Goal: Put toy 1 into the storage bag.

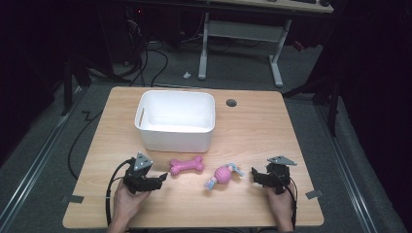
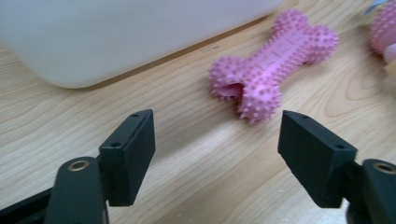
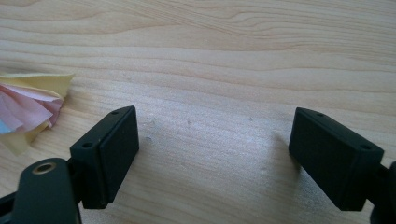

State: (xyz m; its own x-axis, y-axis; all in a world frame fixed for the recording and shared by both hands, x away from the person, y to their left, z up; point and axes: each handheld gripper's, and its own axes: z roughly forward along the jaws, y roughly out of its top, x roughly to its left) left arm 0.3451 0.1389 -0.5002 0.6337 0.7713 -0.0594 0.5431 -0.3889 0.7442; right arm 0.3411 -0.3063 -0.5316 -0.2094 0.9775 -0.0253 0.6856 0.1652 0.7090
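A pink spiky bone toy (image 1: pixel 186 165) (image 2: pixel 273 64) lies on the wooden table in front of a white bin (image 1: pixel 176 119) (image 2: pixel 116 37). To its right rests a pink ball toy with pastel rope ends (image 1: pixel 222 175) (image 3: pixel 28 109). My left gripper (image 1: pixel 163 179) (image 2: pixel 217 154) stands open just left of the bone, jaws wide with bare wood between them. On the other side, my right gripper (image 1: pixel 254 174) (image 3: pixel 212 154) is open too, a little right of the ball toy, holding nothing.
A round cable hole (image 1: pixel 231 103) sits in the table behind the bin's right corner. A hand holds each gripper near the front edge (image 1: pixel 194 226). Beyond the table stand a desk frame (image 1: pixel 243 43) and floor cables (image 1: pixel 160 58).
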